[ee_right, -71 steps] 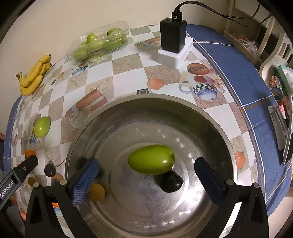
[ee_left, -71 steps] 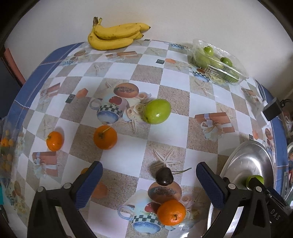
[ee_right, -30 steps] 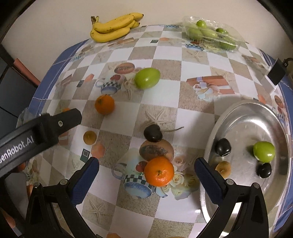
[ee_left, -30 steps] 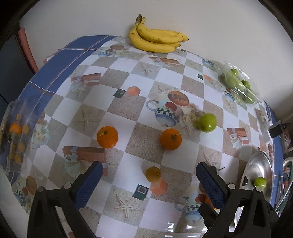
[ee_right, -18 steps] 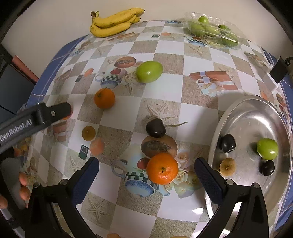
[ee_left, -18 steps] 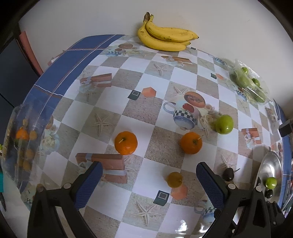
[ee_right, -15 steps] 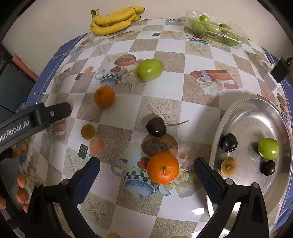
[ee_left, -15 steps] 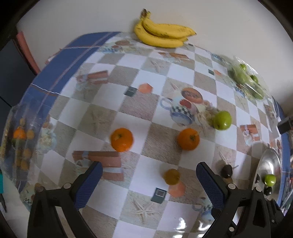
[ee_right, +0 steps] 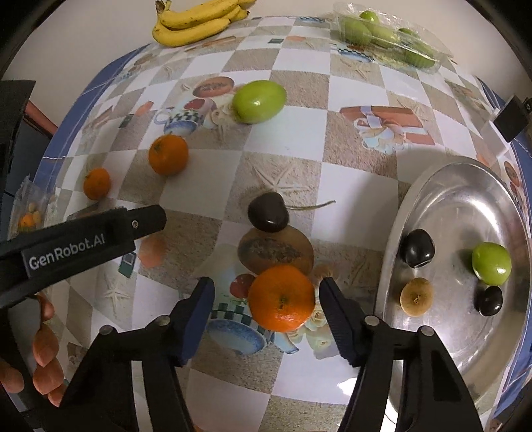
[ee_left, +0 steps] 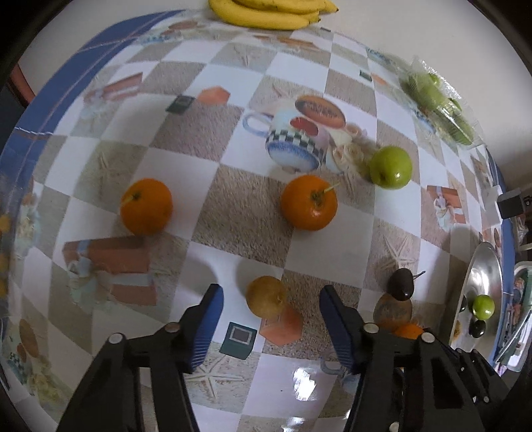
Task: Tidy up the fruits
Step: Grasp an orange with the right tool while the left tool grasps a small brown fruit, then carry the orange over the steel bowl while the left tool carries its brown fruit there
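My left gripper (ee_left: pixel 270 307) is open, its blue pads on either side of a small brown-yellow fruit (ee_left: pixel 266 296) on the tablecloth, not touching it. My right gripper (ee_right: pixel 266 307) is open around an orange (ee_right: pixel 281 298), the right pad close to it. Two more oranges (ee_left: pixel 146 206) (ee_left: pixel 308 202), a green apple (ee_left: pixel 390 167) and a dark plum with a stem (ee_right: pixel 268 211) lie on the table. A steel bowl (ee_right: pixel 445 186) at right holds a green apple (ee_right: pixel 491 263), two dark fruits and a brown fruit (ee_right: pixel 416 296).
Bananas (ee_right: pixel 196 18) lie at the far edge by the wall. A clear pack of green fruit (ee_right: pixel 389 33) sits far right. A black charger (ee_right: pixel 512 117) stands beyond the bowl. A plastic bag with small fruit (ee_right: pixel 28 212) lies at the left edge.
Both grippers have moved down and closer to the table. The left now straddles the small brown fruit and the right straddles the orange; both jaws have narrowed.
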